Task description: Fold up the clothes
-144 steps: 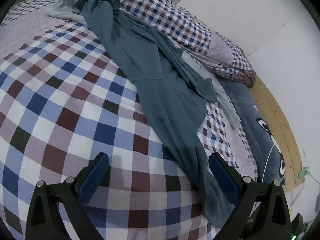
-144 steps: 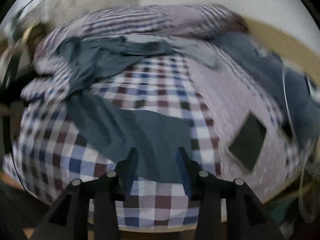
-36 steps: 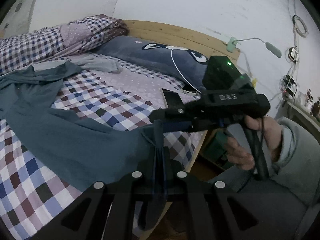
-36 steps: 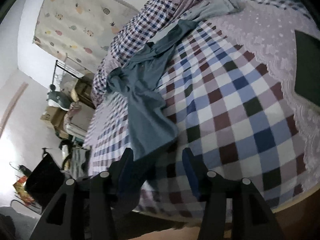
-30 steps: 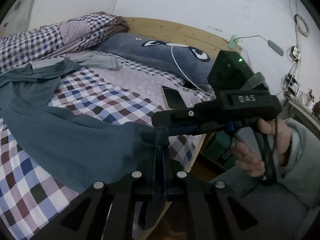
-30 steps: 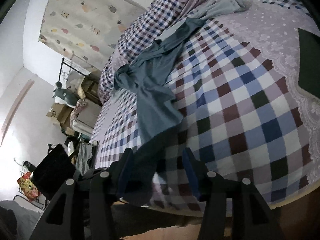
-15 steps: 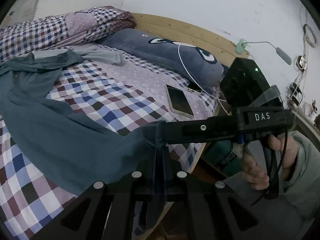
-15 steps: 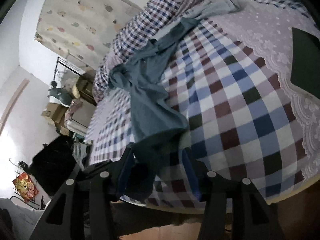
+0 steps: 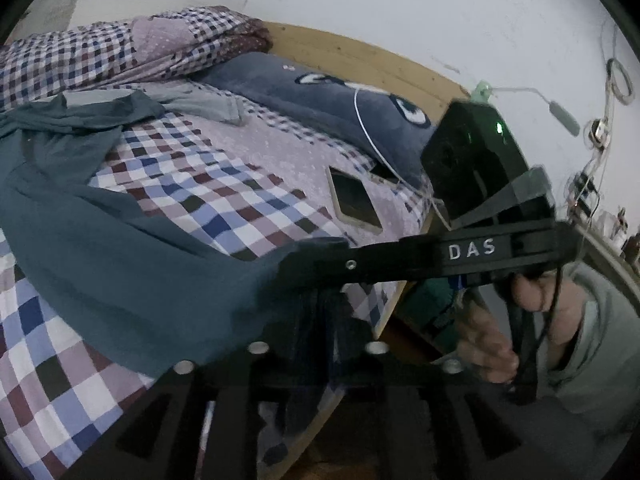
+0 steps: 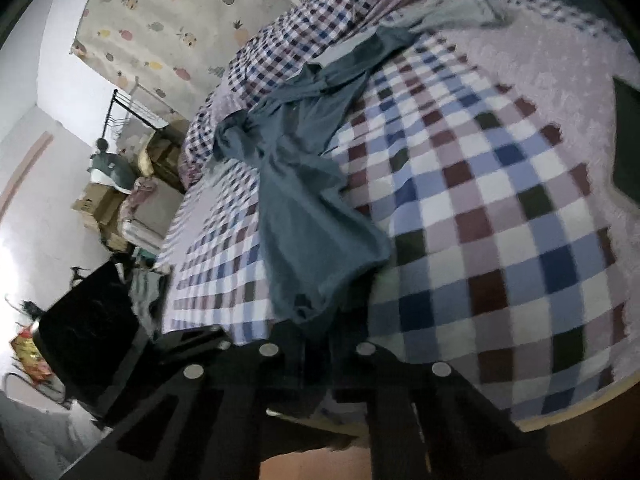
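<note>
A teal garment (image 9: 120, 264) lies stretched across the checked bedspread (image 9: 224, 196), its lower end pulled to the bed's near edge. My left gripper (image 9: 318, 312) is shut on that end. My right gripper (image 9: 316, 250) comes in from the right, held by a hand (image 9: 484, 344), and its tips meet the same bunched cloth just above my left fingers. In the right wrist view the teal garment (image 10: 308, 232) runs down into the right gripper (image 10: 320, 344), whose jaws are together on the fabric. The pinched hem itself is hidden in shadow.
A phone (image 9: 354, 200) lies on the lilac sheet near the bed's edge, with a white cable (image 9: 360, 120) over the grey-blue pillow (image 9: 320, 96). A pale grey garment (image 9: 200, 104) and a folded checked quilt (image 9: 80, 60) lie at the far side. A wooden headboard (image 9: 360, 60) stands behind.
The right gripper's jaws, apart half a second ago, have come together on the garment's end. The left gripper has stayed shut on the cloth. Both were open over the bed 4.8 s ago.
</note>
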